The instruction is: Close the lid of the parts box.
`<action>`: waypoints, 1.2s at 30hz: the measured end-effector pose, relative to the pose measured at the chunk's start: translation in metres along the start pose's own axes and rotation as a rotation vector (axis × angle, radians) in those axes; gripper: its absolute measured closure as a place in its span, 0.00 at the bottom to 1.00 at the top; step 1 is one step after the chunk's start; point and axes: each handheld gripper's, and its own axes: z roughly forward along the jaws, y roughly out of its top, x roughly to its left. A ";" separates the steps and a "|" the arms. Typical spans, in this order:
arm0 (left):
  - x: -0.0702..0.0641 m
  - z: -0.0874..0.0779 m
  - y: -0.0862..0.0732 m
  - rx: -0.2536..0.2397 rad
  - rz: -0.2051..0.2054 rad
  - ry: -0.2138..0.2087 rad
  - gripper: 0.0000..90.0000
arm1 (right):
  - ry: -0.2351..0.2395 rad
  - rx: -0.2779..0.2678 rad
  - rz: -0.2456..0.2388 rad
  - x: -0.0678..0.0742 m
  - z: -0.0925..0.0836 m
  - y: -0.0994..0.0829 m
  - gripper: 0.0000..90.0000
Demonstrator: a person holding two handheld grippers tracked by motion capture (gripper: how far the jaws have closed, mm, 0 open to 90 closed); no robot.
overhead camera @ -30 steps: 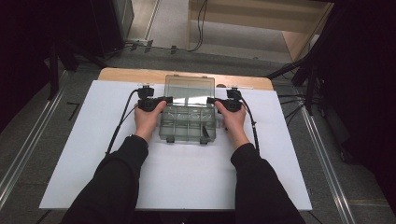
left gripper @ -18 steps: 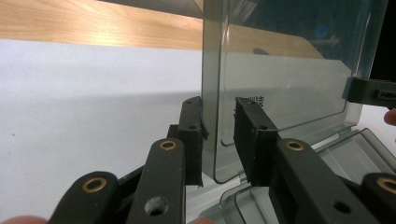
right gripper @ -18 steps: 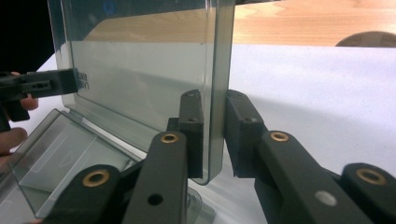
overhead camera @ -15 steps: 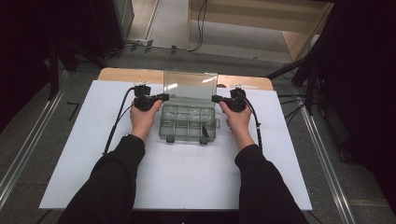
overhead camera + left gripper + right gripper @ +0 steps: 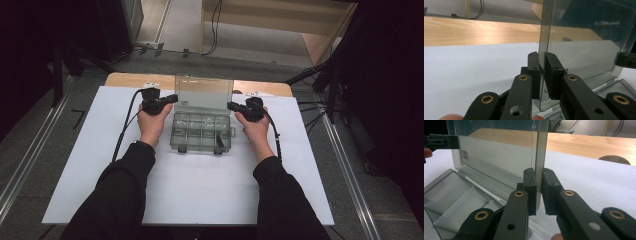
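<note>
- The clear, smoke-tinted plastic organiser box with divided compartments sits on the white sheet covering the table, midway between the person's two hands, its long axis running left to right.
- Its transparent hinged lid stands roughly upright at the far edge of the box, with the hinge line also running left to right.
- The left hand-held gripper has just been closing; in the left gripper view its two black pads press on the lid's left edge, with the thin panel pinched between them.
- The right hand-held gripper has also been closing and now clamps the lid's right edge the same way, pads tight on both faces of the panel.
- Each hand-held gripper points inward toward the box, so the lid lies directly between them and neither hand is nearer than the other.
- Judged from this, the coming move turns on the hinge: both hands would need to swing together around that left-to-right axis, or the thin lid could twist.
- The two dark latches on the near edge hang free, unfastened.
</note>
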 end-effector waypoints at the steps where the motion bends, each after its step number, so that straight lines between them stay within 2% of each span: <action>1: -0.001 -0.001 0.000 0.000 0.021 0.006 0.92 | -0.004 0.003 0.004 0.000 0.000 0.001 0.89; 2: -0.002 -0.001 0.000 -0.003 0.038 0.012 0.93 | -0.010 0.007 0.011 0.001 0.001 0.001 0.88; 4: -0.004 -0.002 -0.001 -0.012 0.061 0.020 0.93 | -0.010 -0.001 0.028 0.001 0.001 0.003 0.78; 5: -0.005 -0.003 -0.002 -0.020 0.067 0.021 0.93 | -0.008 -0.008 0.042 0.001 0.000 0.005 0.76; 8: -0.004 -0.003 -0.004 -0.036 0.067 0.016 0.93 | -0.019 -0.024 0.073 0.001 -0.002 0.015 0.76; 13: -0.004 -0.004 -0.005 -0.040 0.088 0.013 0.94 | -0.051 -0.043 0.068 0.003 -0.005 0.036 0.81; 16: -0.004 -0.004 -0.005 -0.042 0.089 0.014 0.94 | -0.058 -0.032 0.070 0.005 -0.005 0.042 0.87; 18: -0.003 -0.004 -0.006 -0.044 0.085 0.010 0.94 | -0.071 -0.030 0.061 0.007 -0.005 0.043 0.89; 21: -0.002 -0.004 -0.006 -0.046 0.077 0.002 0.93 | -0.062 -0.047 0.038 0.007 -0.008 0.040 0.91; 24: 0.002 -0.006 -0.004 -0.033 0.014 -0.029 0.88 | -0.059 -0.059 0.009 0.009 -0.011 0.038 0.91; 25: 0.004 -0.007 -0.004 -0.032 -0.009 -0.040 0.82 | -0.063 -0.061 0.004 0.010 -0.012 0.038 0.91; 26: 0.006 -0.010 -0.003 -0.033 -0.024 -0.071 0.76 | -0.061 -0.065 -0.001 0.011 -0.012 0.037 0.91; 28: 0.009 -0.016 0.000 -0.043 -0.027 -0.103 0.76 | -0.067 -0.078 -0.010 0.012 -0.014 0.035 0.91; 29: 0.010 -0.019 0.002 -0.050 -0.026 -0.128 0.77 | -0.070 -0.087 -0.018 0.012 -0.014 0.034 0.91; 32: 0.012 -0.027 0.008 -0.068 -0.012 -0.154 0.83 | -0.070 -0.112 -0.033 0.014 -0.016 0.030 0.91; 36: 0.014 -0.030 0.013 -0.067 -0.005 -0.138 0.93 | -0.077 -0.144 -0.064 0.017 -0.019 0.024 0.91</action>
